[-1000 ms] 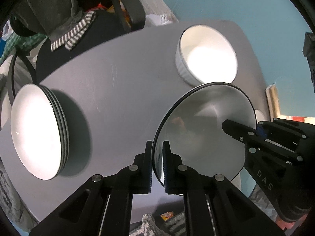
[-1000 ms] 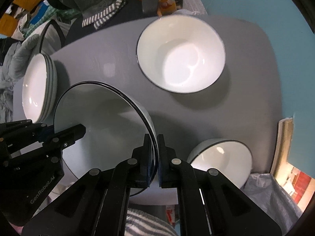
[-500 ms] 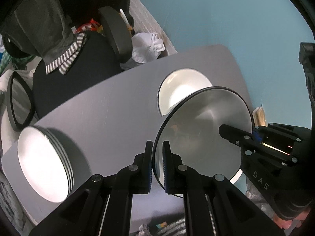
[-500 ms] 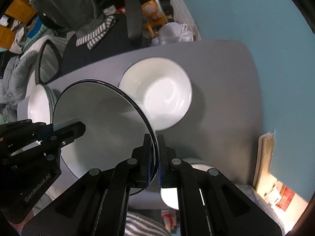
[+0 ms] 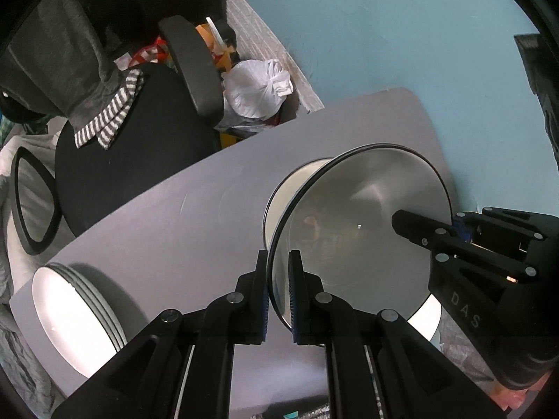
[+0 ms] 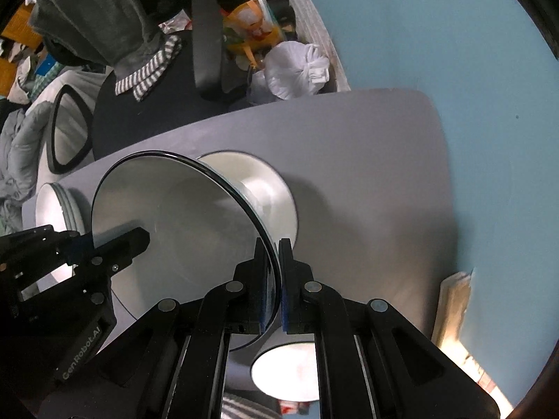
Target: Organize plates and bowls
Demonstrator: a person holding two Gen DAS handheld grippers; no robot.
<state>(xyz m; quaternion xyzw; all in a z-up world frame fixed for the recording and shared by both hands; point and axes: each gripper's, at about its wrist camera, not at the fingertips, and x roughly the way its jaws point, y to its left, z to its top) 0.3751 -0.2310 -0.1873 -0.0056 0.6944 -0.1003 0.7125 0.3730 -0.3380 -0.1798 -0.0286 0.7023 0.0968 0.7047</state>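
Both grippers hold one large bowl with a dark rim [image 5: 360,230] [image 6: 174,223] above the grey table [image 5: 181,223] [image 6: 367,160]. My left gripper [image 5: 278,262] is shut on its rim at one side; my right gripper [image 6: 274,255] is shut on the opposite rim. Each gripper shows in the other's view, the right one [image 5: 401,218] and the left one [image 6: 141,235] reaching over the bowl. Under the held bowl a white bowl [image 5: 297,185] [image 6: 265,188] stands on the table, half hidden. A stack of white plates [image 5: 73,317] [image 6: 59,206] lies at the left end.
A smaller white bowl [image 6: 286,370] [image 5: 424,317] sits at the table's near edge. Behind the table stand a black office chair [image 5: 139,132] with a striped cloth [image 5: 108,115], a tied white bag [image 5: 258,87] and the blue wall [image 6: 436,35].
Both grippers carried the bowl across the table, and it now hangs over the white bowl, covering more of it. The plate stack slid toward the lower left of the views.
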